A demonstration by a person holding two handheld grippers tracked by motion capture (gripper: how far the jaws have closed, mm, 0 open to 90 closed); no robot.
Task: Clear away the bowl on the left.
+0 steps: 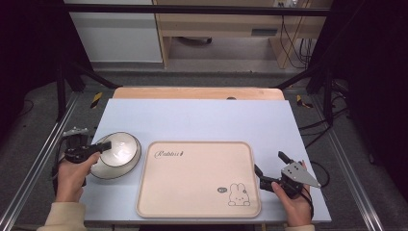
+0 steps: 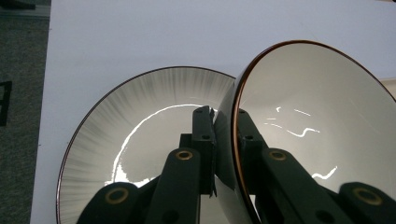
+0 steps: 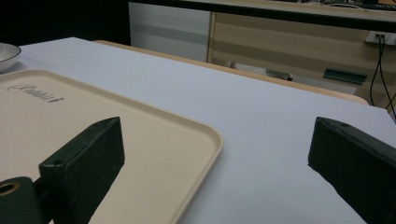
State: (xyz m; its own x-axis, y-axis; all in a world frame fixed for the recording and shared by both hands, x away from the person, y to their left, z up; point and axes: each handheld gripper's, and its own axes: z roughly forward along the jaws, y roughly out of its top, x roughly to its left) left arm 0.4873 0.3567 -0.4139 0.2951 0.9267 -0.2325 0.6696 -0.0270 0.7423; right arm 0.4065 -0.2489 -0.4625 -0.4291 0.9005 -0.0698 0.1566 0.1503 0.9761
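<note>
We see the right tongs near the counter's near right corner, held in the right hand, jaws spread wide with nothing between them. In the right gripper view, one jaw stands over the near right corner of the tray and the other over bare counter beyond the tray's right rim. The grey three-cornered plate sits on top of these tongs.

We note the beige tray lying flat along the counter's near edge, about midway between the two hands. Its printing: a script word at the far left corner that reads roughly "Rabbit", the last letters too small to settle; a line-drawn rabbit at the near right corner; beside it a small dark oval mark whose lettering we cannot read.

At the counter's left edge, the left hand carries the left tongs. We record them pinched narrow on the rim of a bowl, one jaw inside the wall and one outside. The bowl is tilted, white inside with a thin brown rim line. Under it lies a second bowl with grey streaks running out to a dark rim, resting on the counter just left of the tray.

Beyond the counter's far edge a strip of bare wood shows.
</note>
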